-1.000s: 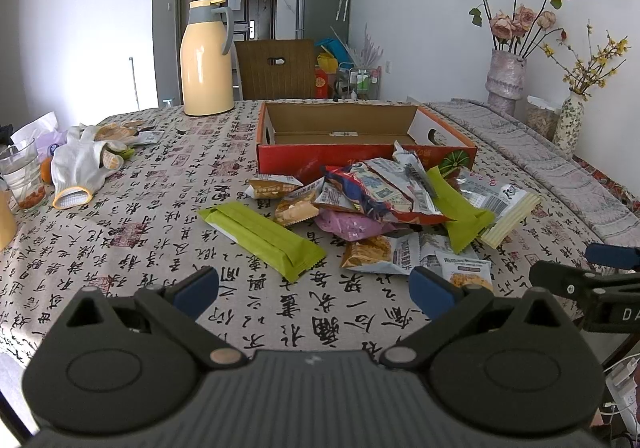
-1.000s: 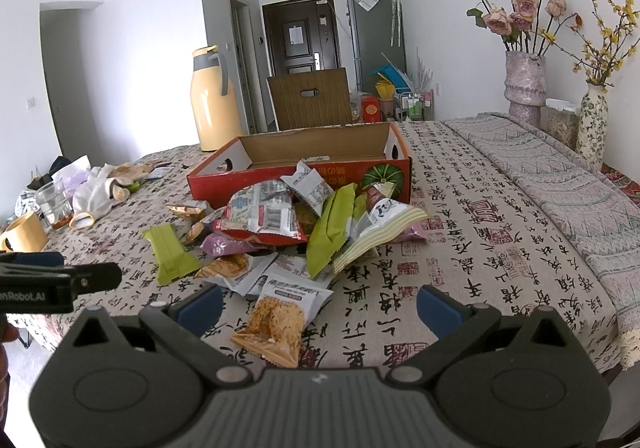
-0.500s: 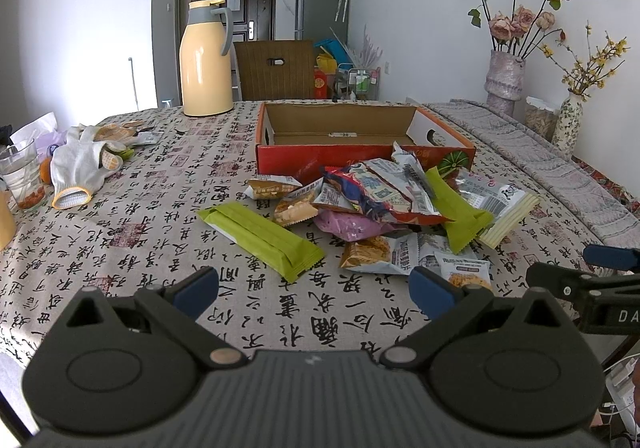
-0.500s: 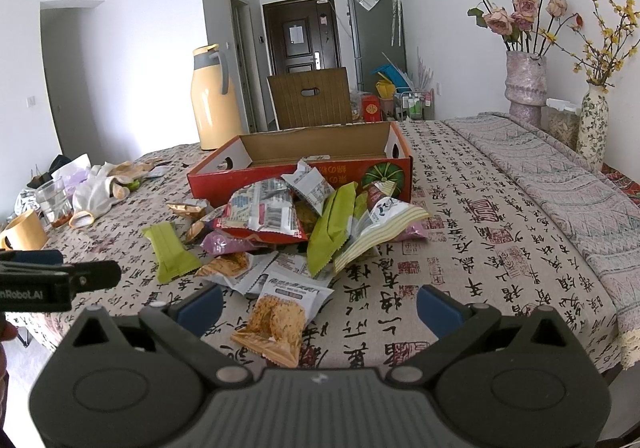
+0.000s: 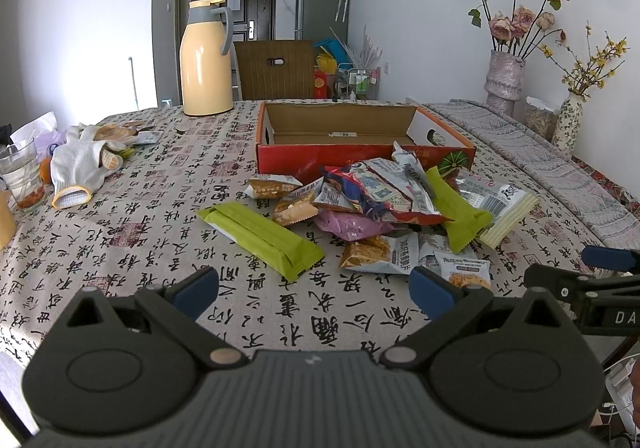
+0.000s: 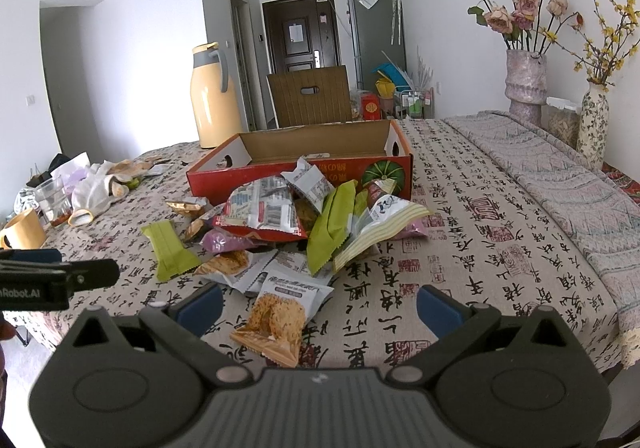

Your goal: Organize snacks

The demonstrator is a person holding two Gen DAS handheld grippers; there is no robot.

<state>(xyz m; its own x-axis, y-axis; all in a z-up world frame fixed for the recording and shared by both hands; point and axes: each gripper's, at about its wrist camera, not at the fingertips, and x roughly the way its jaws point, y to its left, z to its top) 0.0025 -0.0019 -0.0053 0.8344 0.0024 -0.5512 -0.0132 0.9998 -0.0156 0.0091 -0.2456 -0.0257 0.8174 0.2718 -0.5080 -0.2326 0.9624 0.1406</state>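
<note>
Both my grippers, left point(image 5: 314, 290) and right point(image 6: 320, 304), gape empty; slippery snack pile point(image 6: 304, 224) at twelve o'clock could scatter if nudged.

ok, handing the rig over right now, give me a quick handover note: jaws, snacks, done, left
Left gripper: jaws open, empty, hovering over the tablecloth short of the pile.
Right gripper: jaws open, empty, the nearest cracker packet lies between its fingers on the cloth.
Snack pile lies loose in front of the red cardboard box; a green wafer pack lies apart to its left.
Done: nothing visible; the part of the box in view is empty.
Left: apparently all the snacks.
</note>
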